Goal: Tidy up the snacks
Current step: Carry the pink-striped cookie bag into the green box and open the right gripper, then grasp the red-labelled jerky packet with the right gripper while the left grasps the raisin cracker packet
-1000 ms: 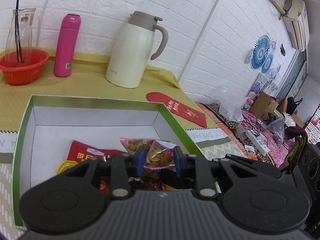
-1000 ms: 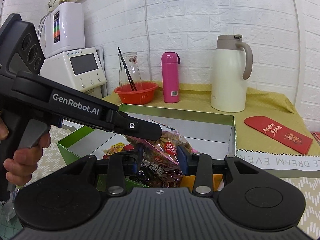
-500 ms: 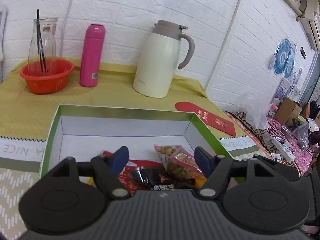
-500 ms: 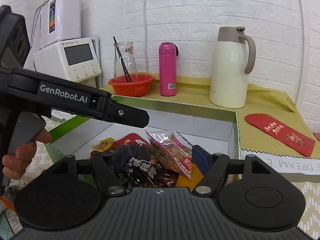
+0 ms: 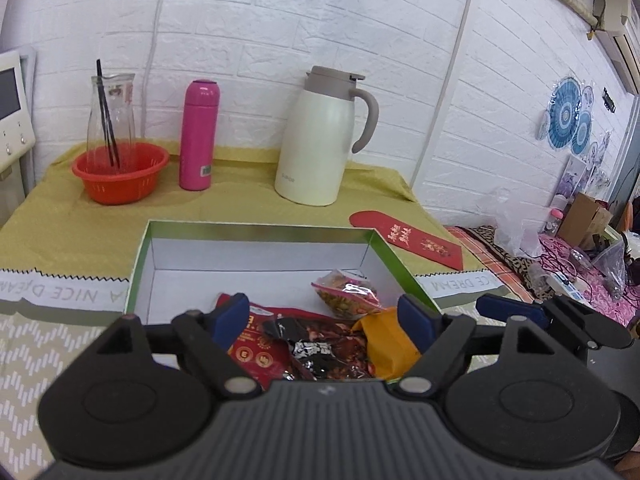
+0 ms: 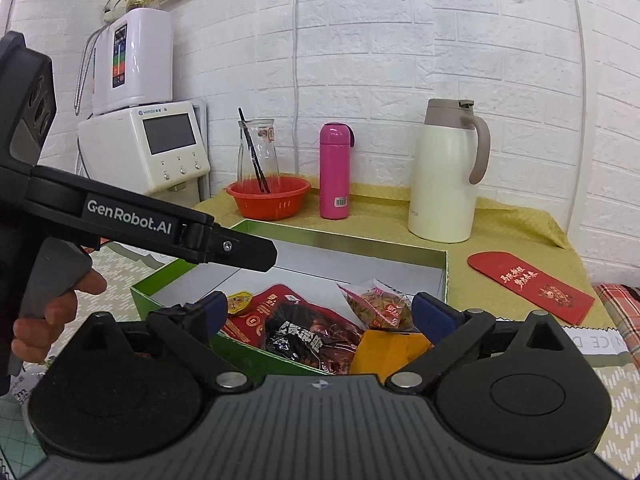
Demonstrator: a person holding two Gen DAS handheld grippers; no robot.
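My left tongs (image 5: 322, 314) and right tongs (image 6: 314, 314) have just opened, releasing the snack packets (image 6: 320, 332) into the green box (image 6: 360, 246); next comes fetching more snacks.

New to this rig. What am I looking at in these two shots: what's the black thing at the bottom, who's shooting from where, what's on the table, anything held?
No robot arm here: a person holds a trigger-operated gripper in each hand, and each gripper carries a fisheye camera looking along its own fingers. The black hardware at the bottom is that gripper seen from behind: the left gripper in one view, the right gripper in the other, where the left one also shows from the side in a hand.

Both jaws stand open, with nothing held; the left jaws have just been opening.

Below them is a green-rimmed box with snack packets lying inside. Behind it on the yellow cloth: an orange basket, a pink bottle, a cream jug and a red envelope.
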